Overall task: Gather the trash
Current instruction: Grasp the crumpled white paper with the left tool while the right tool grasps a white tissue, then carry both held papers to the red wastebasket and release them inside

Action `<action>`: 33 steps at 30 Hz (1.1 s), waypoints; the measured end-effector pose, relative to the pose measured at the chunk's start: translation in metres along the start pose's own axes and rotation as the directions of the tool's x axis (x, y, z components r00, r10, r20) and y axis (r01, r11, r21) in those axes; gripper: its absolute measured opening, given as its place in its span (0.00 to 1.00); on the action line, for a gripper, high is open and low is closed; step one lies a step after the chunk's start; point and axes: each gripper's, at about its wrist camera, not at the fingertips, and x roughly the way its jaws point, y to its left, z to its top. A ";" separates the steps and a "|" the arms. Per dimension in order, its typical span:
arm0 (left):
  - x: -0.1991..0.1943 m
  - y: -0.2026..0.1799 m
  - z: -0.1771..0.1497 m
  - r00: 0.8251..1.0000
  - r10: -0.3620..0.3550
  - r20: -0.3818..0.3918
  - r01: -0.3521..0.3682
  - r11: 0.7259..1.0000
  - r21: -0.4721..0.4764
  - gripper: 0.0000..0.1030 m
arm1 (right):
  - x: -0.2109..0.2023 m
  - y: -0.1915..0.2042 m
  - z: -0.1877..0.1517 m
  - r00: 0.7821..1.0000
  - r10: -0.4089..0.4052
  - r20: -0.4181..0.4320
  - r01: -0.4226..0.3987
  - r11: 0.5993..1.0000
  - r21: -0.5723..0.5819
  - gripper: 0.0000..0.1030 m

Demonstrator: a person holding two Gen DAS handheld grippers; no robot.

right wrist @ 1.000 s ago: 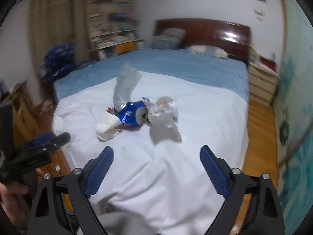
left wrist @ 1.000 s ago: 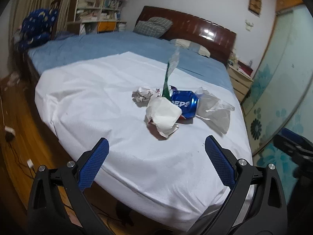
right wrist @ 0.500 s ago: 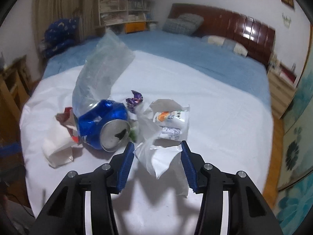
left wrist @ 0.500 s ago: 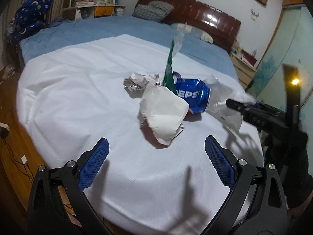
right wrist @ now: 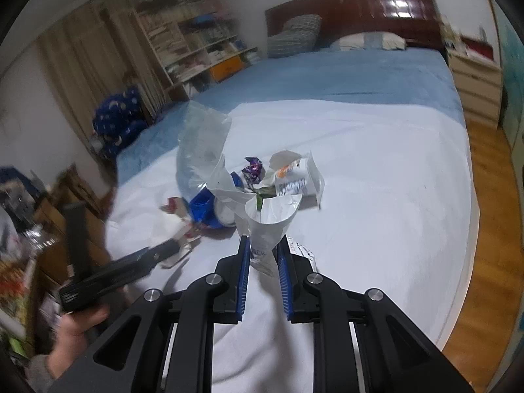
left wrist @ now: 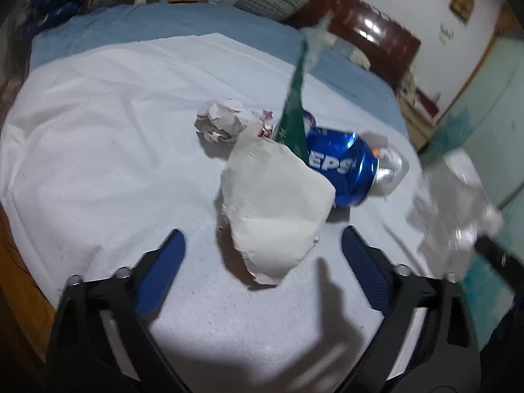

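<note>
The right tongs (right wrist: pixel 263 255) are nearly closed, their blue-padded fingers (right wrist: pixel 243 271) pinching the lower part of a crinkled white plastic wrapper with printed lettering (right wrist: pixel 270 219), which stands up out of the grip above the white sheet (right wrist: pixel 376 196) spread over the bed. In the left wrist view this same wrapper appears only as a blurred pale shape (left wrist: pixel 455 203) at the right edge, so its detail cannot be made out there.

The left tongs (left wrist: pixel 260 270) are spread wide and hold nothing; their blue pads (left wrist: pixel 160 271) hover just above the sheet (left wrist: pixel 98 163), on either side of the near end of a torn white paper piece (left wrist: pixel 271 209). That paper lies against a dented blue Pepsi can (left wrist: pixel 340 167), which rests on its side just behind and to the right of it. A narrow green wrapper strip (left wrist: pixel 294 111) rises upright from between paper and can. To the left of the strip sits a crumpled ball of white paper (left wrist: pixel 222 119).

From the right wrist view, a clear plastic bag (right wrist: pixel 199 150) stands up at the left of the pile, and a white packet with orange and dark print (right wrist: pixel 294 178) lies on the far side, next to a small purple sweet wrapper (right wrist: pixel 252 167). The blue bedspread (right wrist: pixel 344 75) covers the far half of the bed up to the dark wooden headboard (right wrist: pixel 353 9).
</note>
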 end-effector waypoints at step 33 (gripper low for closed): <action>-0.154 -0.342 -0.152 0.767 -0.562 -0.309 0.640 0.639 0.427 0.24 | -0.449 -0.181 -0.165 0.874 -0.459 0.157 0.412 0.873 0.262 0.18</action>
